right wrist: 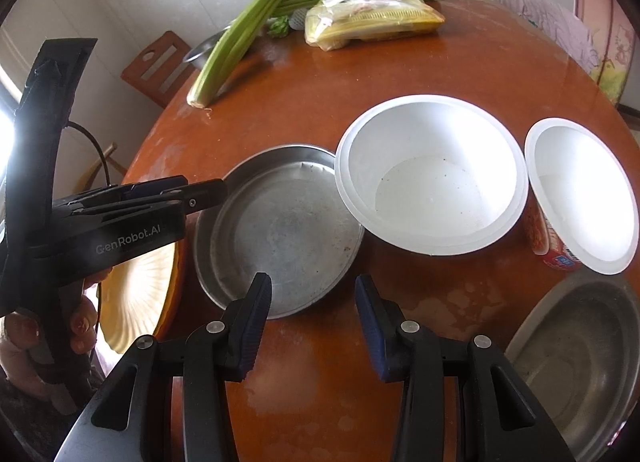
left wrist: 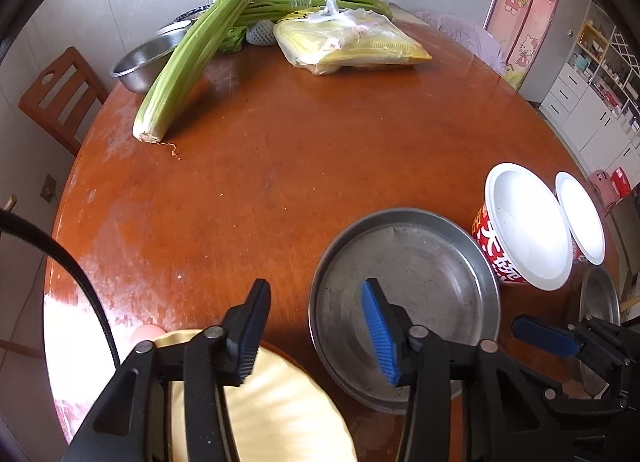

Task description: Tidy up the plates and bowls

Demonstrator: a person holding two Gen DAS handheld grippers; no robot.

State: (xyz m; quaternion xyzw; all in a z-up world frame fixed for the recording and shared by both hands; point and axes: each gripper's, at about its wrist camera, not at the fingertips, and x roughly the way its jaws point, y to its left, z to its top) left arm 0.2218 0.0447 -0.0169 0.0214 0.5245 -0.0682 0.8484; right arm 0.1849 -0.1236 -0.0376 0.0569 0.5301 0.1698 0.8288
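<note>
Plates (right wrist: pixel 280 229) and bowls (right wrist: pixel 430 181) sit unstacked; left gripper (left wrist: pixel 316 332) and right gripper (right wrist: pixel 314 322) jaws apart, empty.

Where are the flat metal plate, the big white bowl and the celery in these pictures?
metal plate (right wrist: pixel 280 229): right wrist view, on its bare flat bottom.
big white bowl (right wrist: pixel 428 197): right wrist view, on the inside floor of the bowl.
celery (left wrist: pixel 188 61): left wrist view, midway along the pale green stalks.

Steel plate (right wrist: pixel 280 229) flat, beside white bowl (right wrist: pixel 432 181); yellow plate (right wrist: pixel 136 302) at left.
</note>
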